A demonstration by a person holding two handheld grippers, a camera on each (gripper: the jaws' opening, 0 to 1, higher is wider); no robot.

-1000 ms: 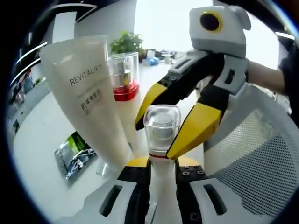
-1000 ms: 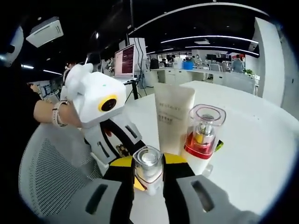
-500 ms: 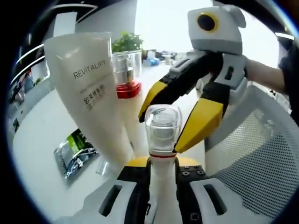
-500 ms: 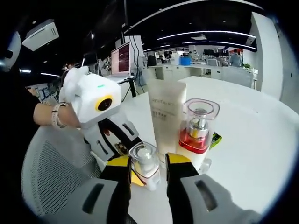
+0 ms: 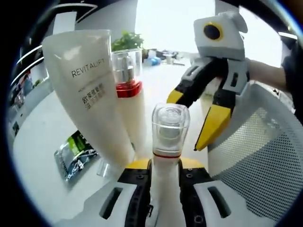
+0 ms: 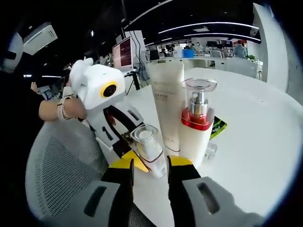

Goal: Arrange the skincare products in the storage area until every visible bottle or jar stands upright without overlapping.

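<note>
A small white bottle [image 5: 169, 137] with a clear cap and a red ring stands between the jaws of my left gripper [image 5: 165, 165], which is shut on its body. My right gripper [image 5: 191, 116] hangs open just behind and to the right of the cap, apart from it. In the right gripper view the same bottle [image 6: 149, 149] leans in the left gripper [image 6: 135, 153], just ahead of my open right gripper [image 6: 151, 166]. A white REVITALIFT tube [image 5: 90, 90] [image 6: 166, 101] and a pump bottle [image 5: 129, 99] [image 6: 196, 125] with a red collar stand upright side by side on the table.
A green and black sachet [image 5: 75, 151] [image 6: 218, 126] lies flat on the white table [image 6: 255, 142] behind the tube. A small clear piece [image 6: 210, 150] lies by the pump bottle's base. A white mesh chair [image 5: 258, 156] [image 6: 57, 175] stands close by the grippers.
My right gripper was shut around the small bottle's cap; it has opened and drawn back. The bottle stays in my left gripper.
</note>
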